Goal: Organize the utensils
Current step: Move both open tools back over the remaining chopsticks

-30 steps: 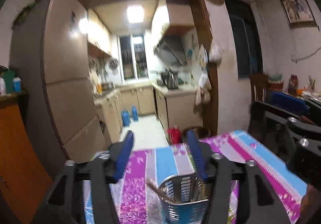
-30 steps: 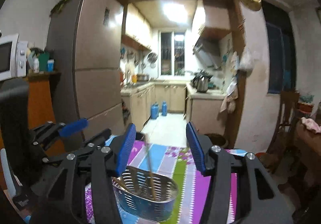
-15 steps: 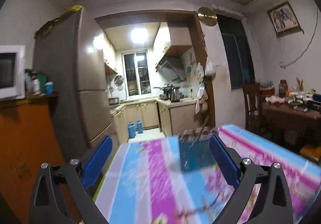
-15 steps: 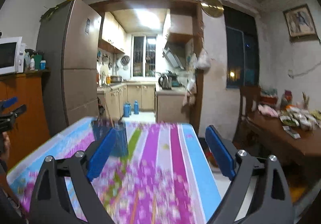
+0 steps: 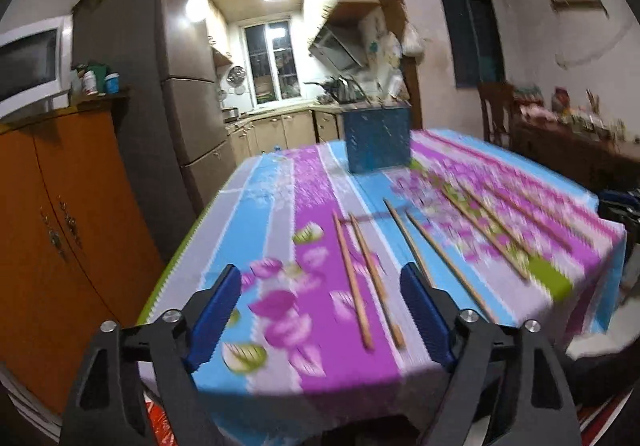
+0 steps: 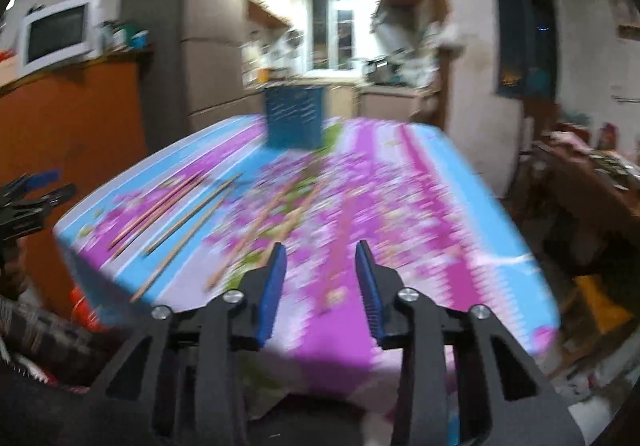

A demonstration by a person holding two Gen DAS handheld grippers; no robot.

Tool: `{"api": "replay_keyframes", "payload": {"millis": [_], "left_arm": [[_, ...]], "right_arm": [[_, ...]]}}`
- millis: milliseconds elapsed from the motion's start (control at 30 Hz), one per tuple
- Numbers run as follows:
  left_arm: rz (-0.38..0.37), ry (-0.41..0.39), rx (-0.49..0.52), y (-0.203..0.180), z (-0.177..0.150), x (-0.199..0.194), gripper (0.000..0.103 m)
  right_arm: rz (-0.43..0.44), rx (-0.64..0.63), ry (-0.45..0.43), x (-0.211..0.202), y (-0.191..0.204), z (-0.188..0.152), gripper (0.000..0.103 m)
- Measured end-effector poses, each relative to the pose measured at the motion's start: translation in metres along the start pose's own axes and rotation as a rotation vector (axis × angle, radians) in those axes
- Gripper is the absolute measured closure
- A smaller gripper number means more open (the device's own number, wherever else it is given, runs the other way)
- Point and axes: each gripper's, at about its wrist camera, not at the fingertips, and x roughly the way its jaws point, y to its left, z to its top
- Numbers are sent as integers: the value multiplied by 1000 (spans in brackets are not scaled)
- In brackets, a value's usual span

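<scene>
Item 1, my left gripper (image 5: 320,300): jaws wide apart, nothing between the pads, hanging over the near edge of the table; they have just been closing a little. The nearest chopstick pair (image 5: 362,278) shows in the gap between them, at 12 o'clock, lying flat on the cloth and not touched.

Item 2, my right gripper (image 6: 320,286): jaws narrowed to a modest gap, having just been closing, and holding nothing; only blurred cloth shows between them.

Item 3, chopsticks: in the left view I count roughly 6 to 8 loose wooden sticks, fanned from 12 toward 2 o'clock across the flowered tablecloth (image 5: 280,206). In the right view the same sticks lie at 10 to 11 o'clock; blur hides their exact number.

Item 4, utensil holder (image 5: 378,138): blue perforated container, upright at the far end of the table, 12 o'clock in both views, well apart from the loose sticks. A few sticks appear to stand in it already; I cannot tell how many.

Item 5, risks, as I judge them:
- Both views are smeared, so I could come down beside a stick and pinch cloth instead, rucking it and shifting the rest.
- The sticks lie close in pairs; a grab could catch 2, or roll 1 off the near edge.
- A thin round stick held at its end may swing and miss the holder's mouth, or knock the light holder over.
- My 2 grippers work the same patch and could collide.
</scene>
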Motion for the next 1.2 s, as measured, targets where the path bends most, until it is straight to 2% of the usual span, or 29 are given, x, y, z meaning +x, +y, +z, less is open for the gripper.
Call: {"api": "replay_keyframes", "payload": {"millis": [100,167,333,433,533,667,767,800,933,1067,1100,1200], "left_arm": [[-15,30,51,-17,-18,1,30],[-30,45,50,-22,-27,1,36],[-18,29,18,-20,-37,0,38],[-23,22,22,-20,-39,-2,38],[-35,16,22,-21,-42,-5,38],[15,10,-4,-19,-40,-4,38],[9,1,15,-21,-35,-4,38],[-13,3,29,-22,-33,-5,38],[-229,54,67,-37,-24,-8,48],[-371,107,37,-66,-24,-3,51],[-380,129,25,-72,-25,0,52],[-302,123,33,-90,-24,6,53]], "right_arm": [[56,-43,18,8,25,-13,79],[96,-33,27,12,34,-16,82],[192,-134,47,19,67,-28,83],[158,-218,45,19,84,-37,83],[140,-247,29,19,102,-40,83],[149,-291,-17,17,122,-38,83],[97,-296,-37,12,119,-36,83],[69,-271,-38,10,111,-35,83],[-58,-198,-39,0,72,-32,83],[-123,-151,-29,-8,41,-38,82],[-125,-140,-26,-9,36,-39,82],[-120,-111,-19,-7,24,-44,80]]}}
